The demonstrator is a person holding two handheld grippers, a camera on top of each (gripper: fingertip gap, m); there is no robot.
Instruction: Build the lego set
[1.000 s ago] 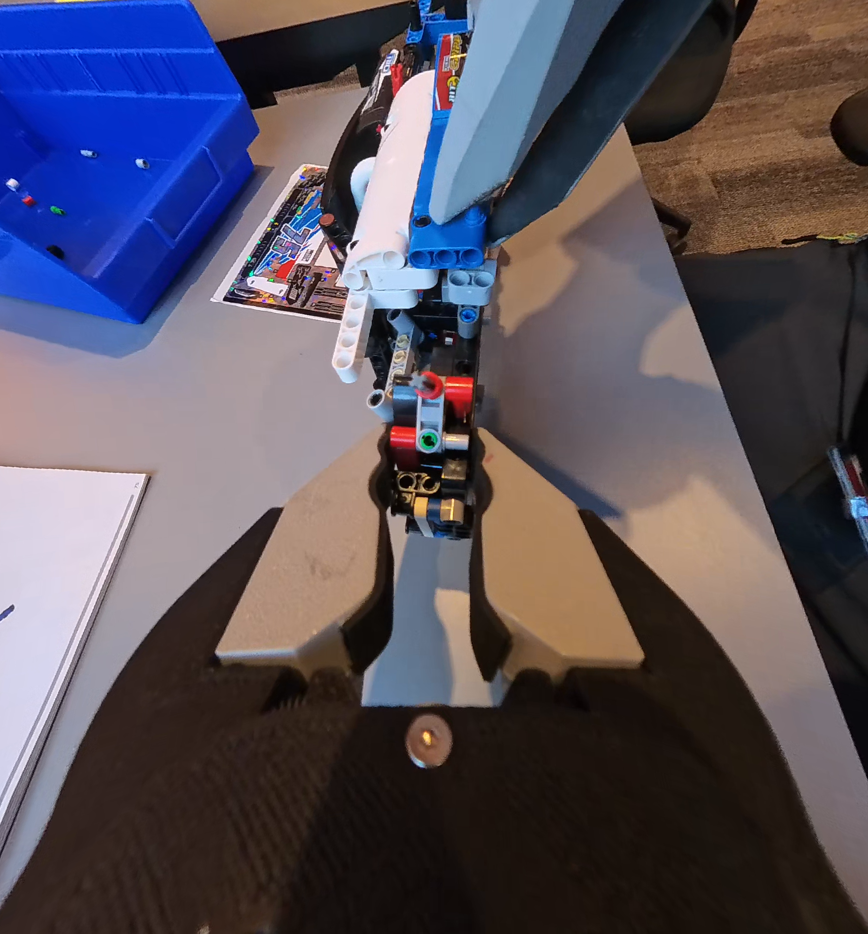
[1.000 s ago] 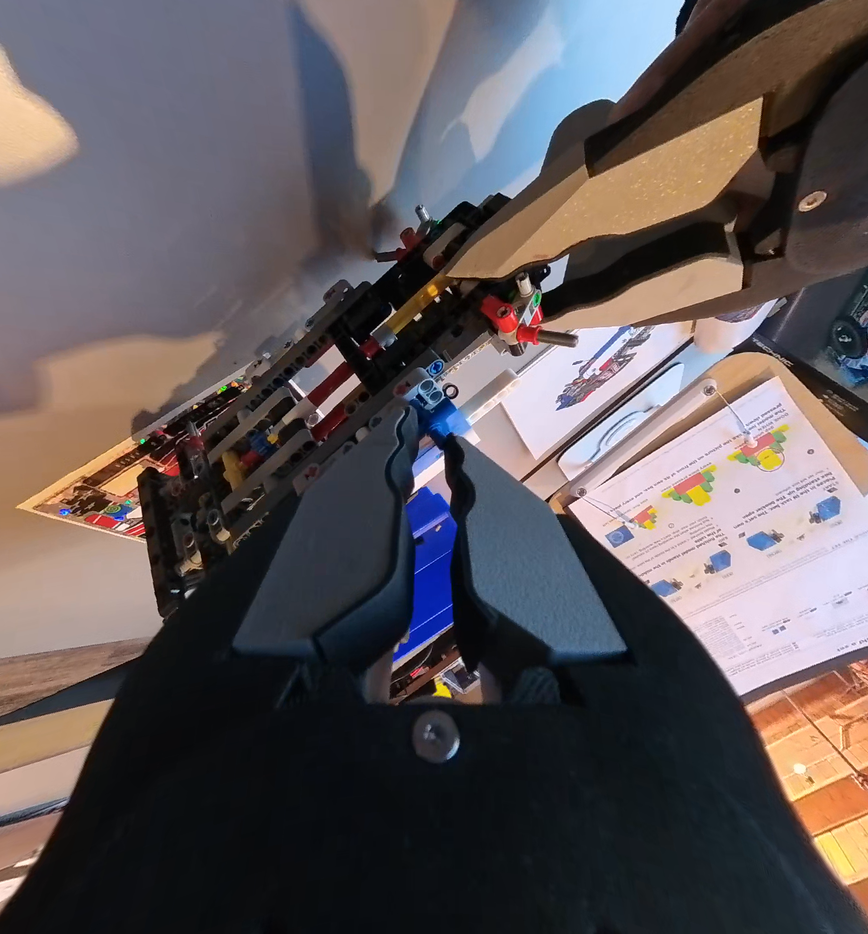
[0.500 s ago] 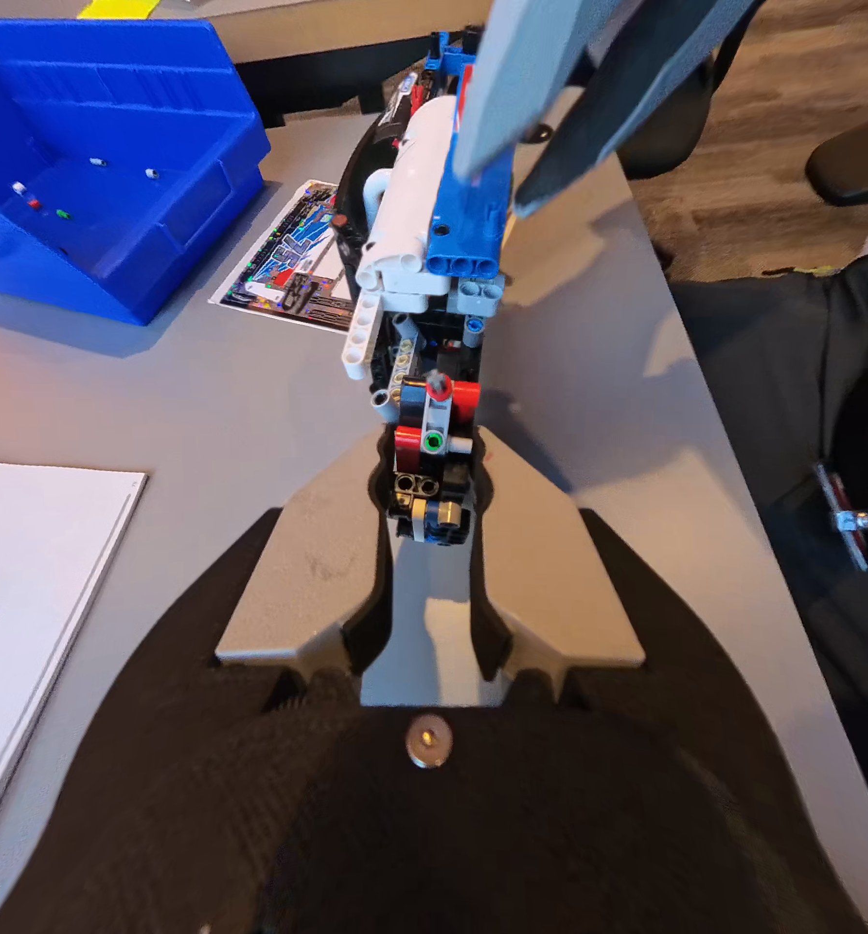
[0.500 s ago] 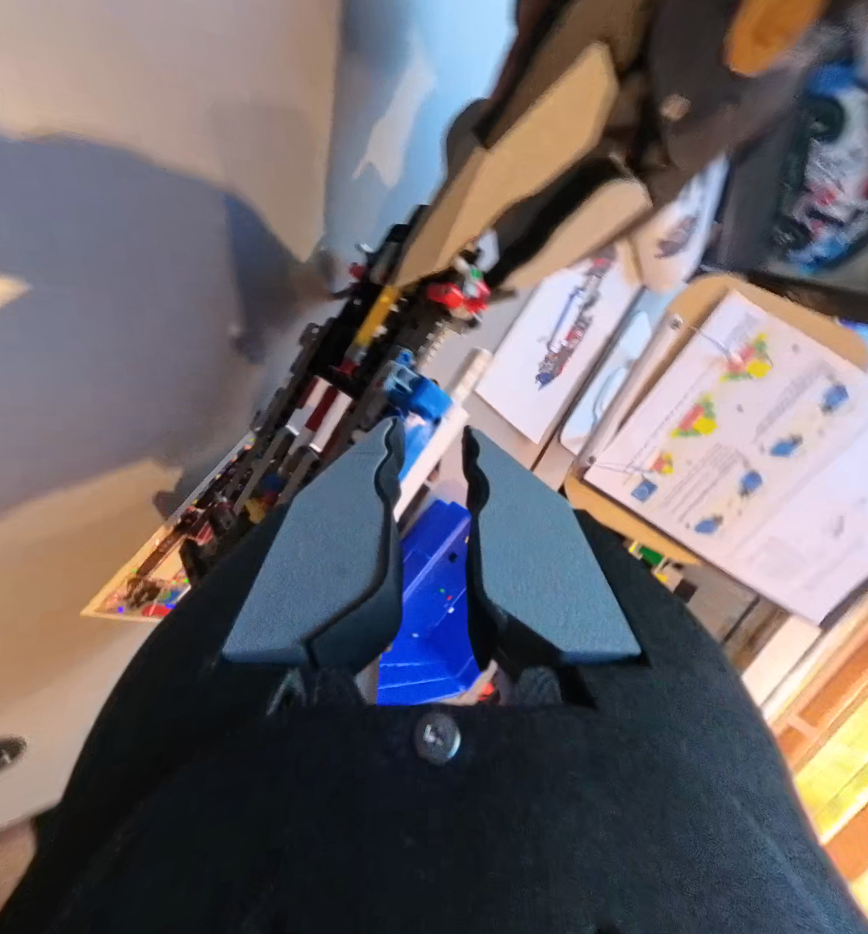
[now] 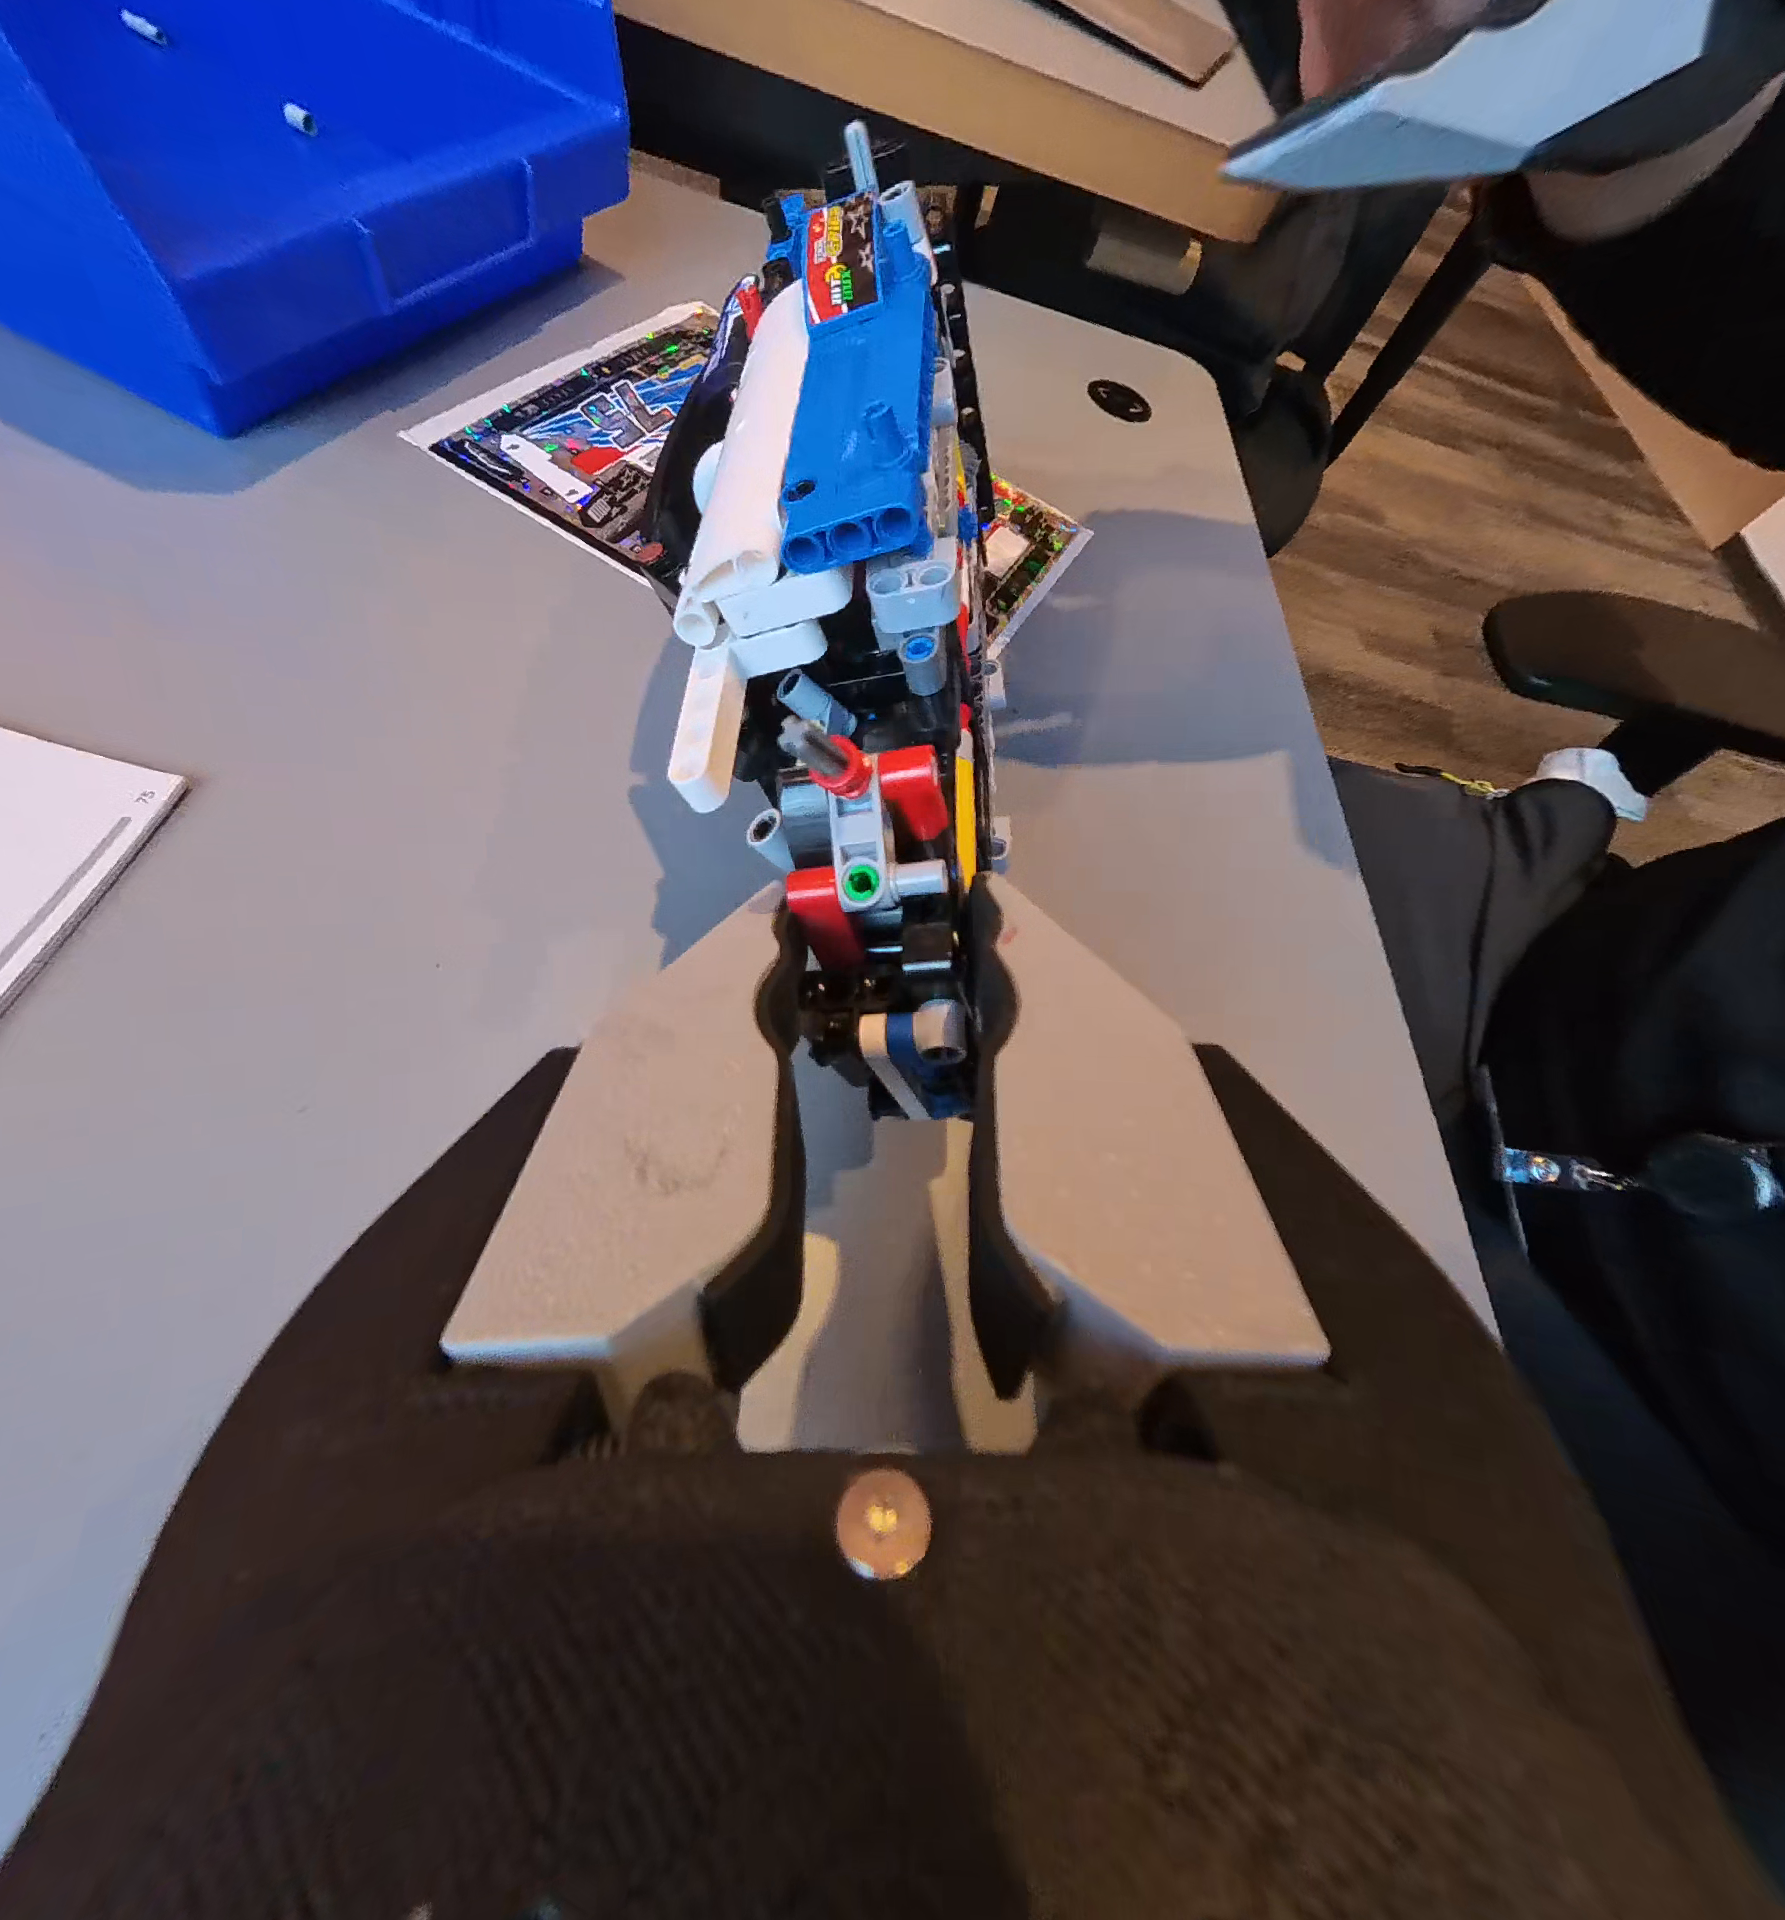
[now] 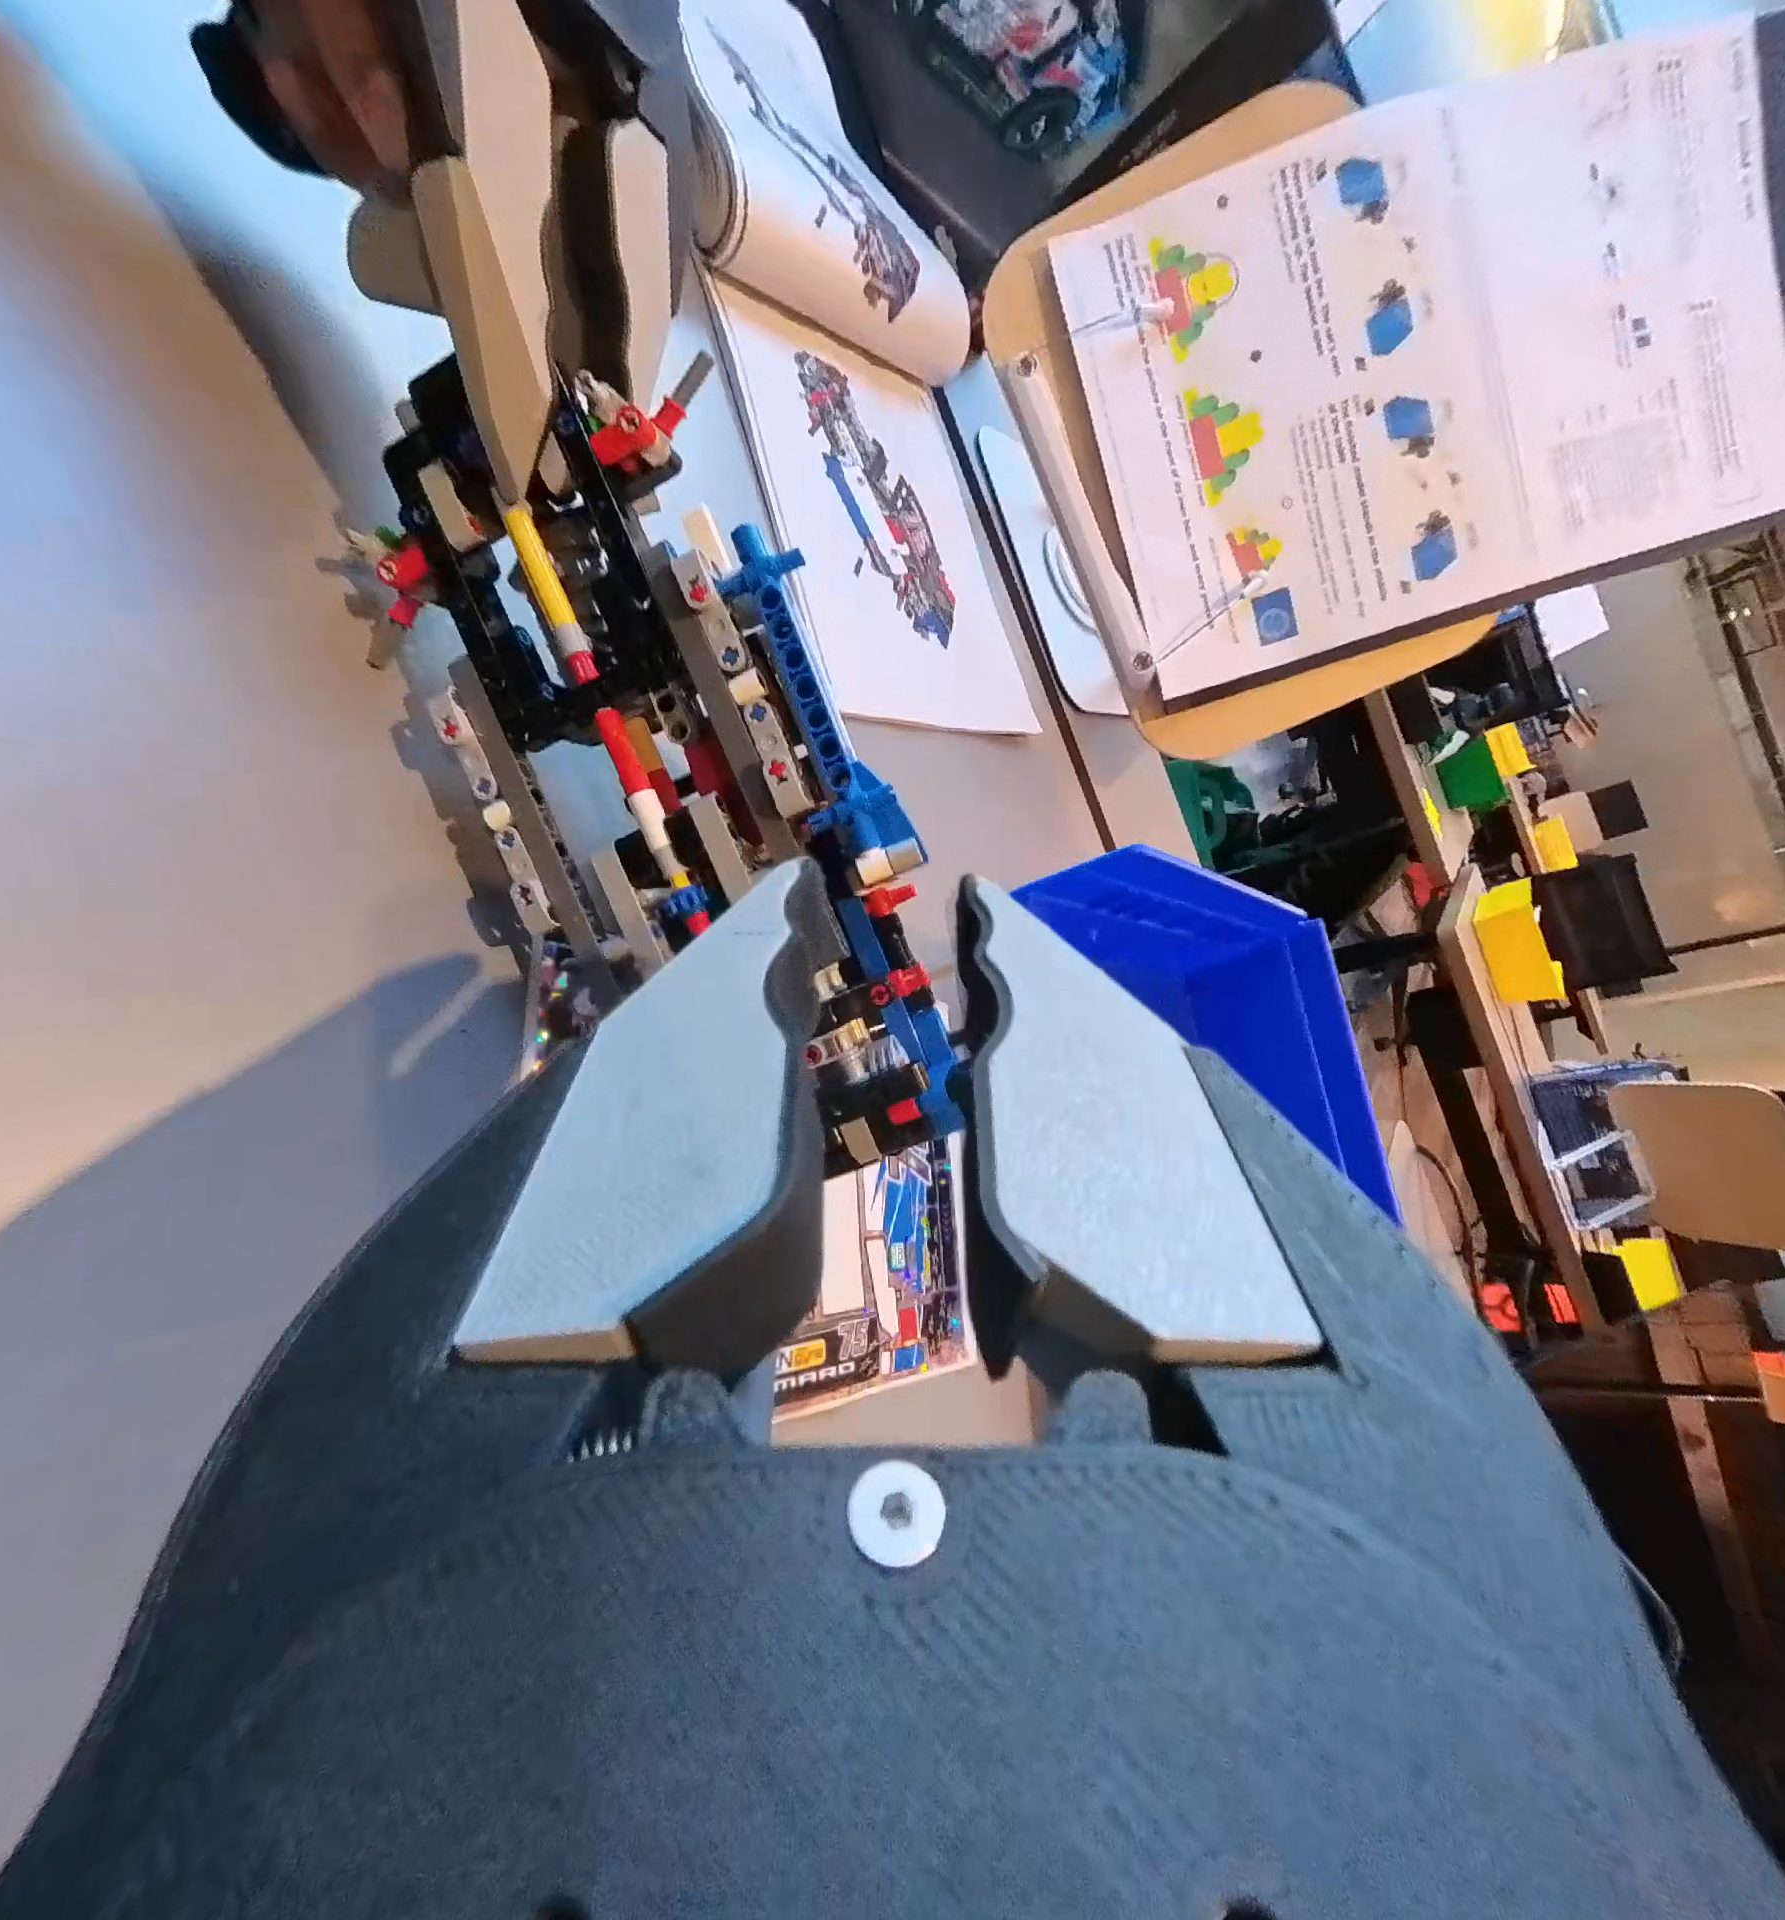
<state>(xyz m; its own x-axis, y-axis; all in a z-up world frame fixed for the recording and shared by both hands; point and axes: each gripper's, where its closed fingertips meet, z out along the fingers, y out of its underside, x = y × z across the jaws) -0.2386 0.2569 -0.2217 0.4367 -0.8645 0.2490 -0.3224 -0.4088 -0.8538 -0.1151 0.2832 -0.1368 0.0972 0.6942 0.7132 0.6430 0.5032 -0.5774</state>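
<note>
The partly built lego model [image 5: 846,540] has a blue panel, white panels, a black frame and red parts. It is held on its side above the grey table [image 5: 348,831]. My left gripper [image 5: 883,935] is shut on the model's near end. My right gripper [image 6: 893,935] is open and empty, and the model [image 6: 659,675] shows beyond and between its jaws. In the left wrist view the right gripper [image 5: 1490,114] is high at the upper right, well clear of the model. In the right wrist view the left gripper [image 6: 514,312] clamps the model's far end.
A blue bin [image 5: 244,187] stands at the back left, with a sticker sheet [image 5: 576,436] under the model. An instruction booklet [image 5: 26,862] lies at the left. The table edge runs down the right beside a person's dark-clothed legs [image 5: 1646,1039]. A clipboard with a printed sheet [image 6: 1439,364] stands behind. Across from one pair of fingers to the other is roughly 15 centimetres.
My right gripper has come off the model's blue panel, opened wider and pulled away up and to the right. My left gripper keeps its hold and the model has tilted slightly.
</note>
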